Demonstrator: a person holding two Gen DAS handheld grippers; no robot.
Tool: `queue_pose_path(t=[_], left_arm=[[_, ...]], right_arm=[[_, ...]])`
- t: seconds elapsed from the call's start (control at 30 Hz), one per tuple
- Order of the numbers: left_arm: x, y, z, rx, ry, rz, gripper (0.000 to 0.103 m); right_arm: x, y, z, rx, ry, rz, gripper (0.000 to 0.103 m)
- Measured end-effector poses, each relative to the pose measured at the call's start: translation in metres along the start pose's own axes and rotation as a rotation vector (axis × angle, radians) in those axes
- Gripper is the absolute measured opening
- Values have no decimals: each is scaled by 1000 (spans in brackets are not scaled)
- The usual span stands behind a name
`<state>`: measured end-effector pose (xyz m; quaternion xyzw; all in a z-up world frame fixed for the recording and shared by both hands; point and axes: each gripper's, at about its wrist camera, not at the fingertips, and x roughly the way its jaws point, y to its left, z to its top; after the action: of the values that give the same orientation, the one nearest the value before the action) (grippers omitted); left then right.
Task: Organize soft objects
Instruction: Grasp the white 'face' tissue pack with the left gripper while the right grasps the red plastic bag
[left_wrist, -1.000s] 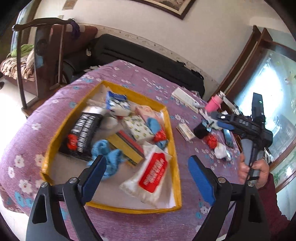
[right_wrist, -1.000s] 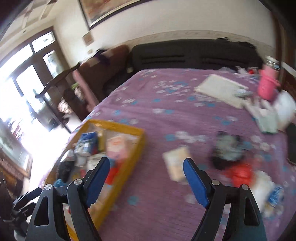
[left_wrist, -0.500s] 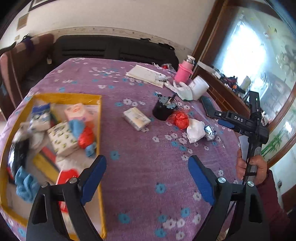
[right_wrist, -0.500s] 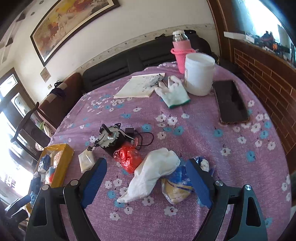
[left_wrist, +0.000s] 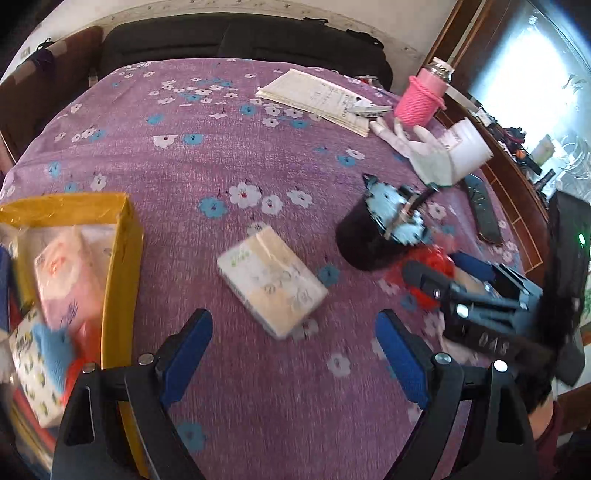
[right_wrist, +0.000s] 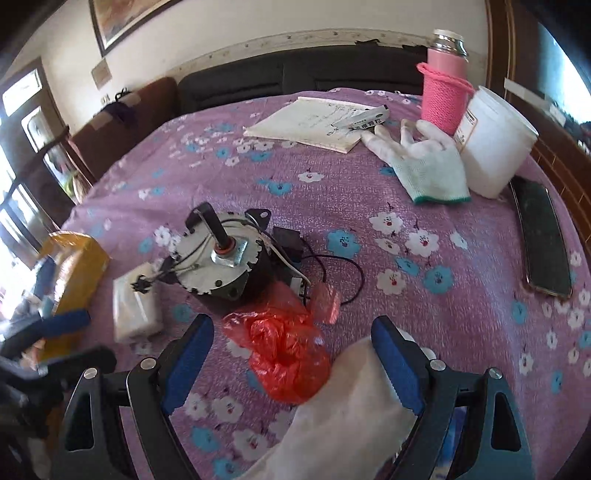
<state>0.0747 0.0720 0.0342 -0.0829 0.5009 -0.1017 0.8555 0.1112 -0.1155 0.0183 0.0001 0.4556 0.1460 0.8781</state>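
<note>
My left gripper (left_wrist: 293, 339) is open and empty, just short of a white tissue pack (left_wrist: 271, 280) lying on the purple flowered cloth; the pack also shows in the right wrist view (right_wrist: 135, 306). My right gripper (right_wrist: 291, 349) is open, straddling a crumpled red plastic bag (right_wrist: 286, 352), with a white cloth (right_wrist: 347, 417) low between the fingers. The yellow box (left_wrist: 122, 266) at the left holds tissue packs and other soft items. A white work glove (right_wrist: 424, 166) lies at the far right.
A black electric motor (right_wrist: 221, 262) with wires stands between the tissue pack and the red bag. A pink-sleeved bottle (right_wrist: 443, 88), a white tub (right_wrist: 495, 147), a notebook (right_wrist: 314, 123) and a phone (right_wrist: 543, 243) sit toward the far and right edges.
Both grippers moved forward and lower. The left swung right, off the yellow box, toward the tissue pack. The right closed in on the red bag and white cloth.
</note>
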Motion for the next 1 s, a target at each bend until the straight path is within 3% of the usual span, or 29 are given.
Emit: queue_pose_path(t=[0.07,0.2,0.47,0.53,0.63,0.83,1.0], left_arm=[[8,-1,6,12,6,25,89],[24,-8,13,60,11,92,89],[44,-18,15,120,21,156,88],[42,-20,12,158,1,207,65],[34,-21,9,155,1,179,55],[-1,-25,-4,149,-71,131,53],[-44,-17,-24,106,-127,38,53]], right_arm=[[7,-3,-3,-2,21,7,84],[3,-11,-6,17,16,13,54],[-11,-18,-12,50,-1,61,51],[-13,-16,-13,44,0,68,51],[-14,-11,-15,31,1,69,52],[-16,-2,-24,20,1,81,50],[-20,5,-39,25,16,136,40]])
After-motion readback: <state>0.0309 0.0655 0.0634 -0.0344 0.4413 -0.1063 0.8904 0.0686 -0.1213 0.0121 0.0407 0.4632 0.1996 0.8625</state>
